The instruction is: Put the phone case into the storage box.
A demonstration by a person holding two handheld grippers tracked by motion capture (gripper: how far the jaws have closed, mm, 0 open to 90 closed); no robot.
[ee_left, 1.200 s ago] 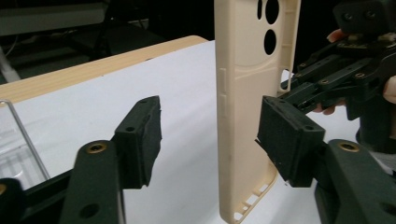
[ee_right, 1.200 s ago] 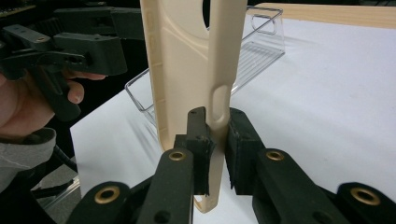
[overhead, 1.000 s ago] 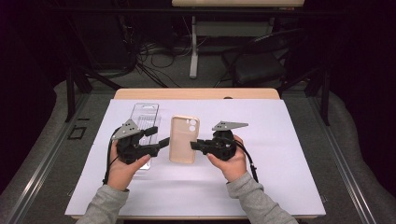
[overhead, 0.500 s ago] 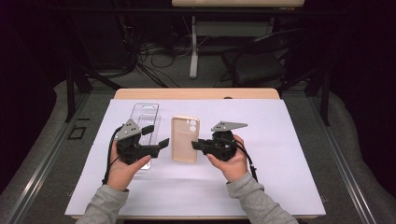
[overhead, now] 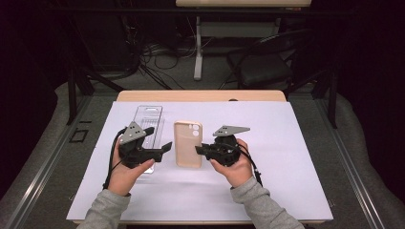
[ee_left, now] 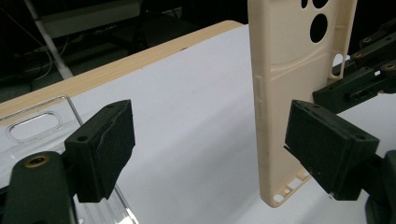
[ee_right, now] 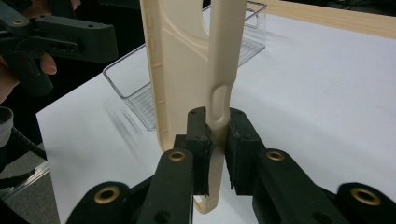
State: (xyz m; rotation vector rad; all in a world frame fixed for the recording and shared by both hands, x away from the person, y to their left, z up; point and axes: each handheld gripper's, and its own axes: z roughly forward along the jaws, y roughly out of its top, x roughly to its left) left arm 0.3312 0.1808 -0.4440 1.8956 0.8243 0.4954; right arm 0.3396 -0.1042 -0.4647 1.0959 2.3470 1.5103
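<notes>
Cream phone case (ee_right: 187, 60) pinched by right gripper (ee_right: 216, 154); left gripper (ee_left: 210, 149) gapes.

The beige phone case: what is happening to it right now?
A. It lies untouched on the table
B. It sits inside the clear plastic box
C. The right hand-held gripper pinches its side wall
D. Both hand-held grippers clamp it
C: in the right gripper view, the right hand-held gripper has its jaws closed on one side wall of the phone case, while the left hand-held gripper stays open beside it.
</notes>
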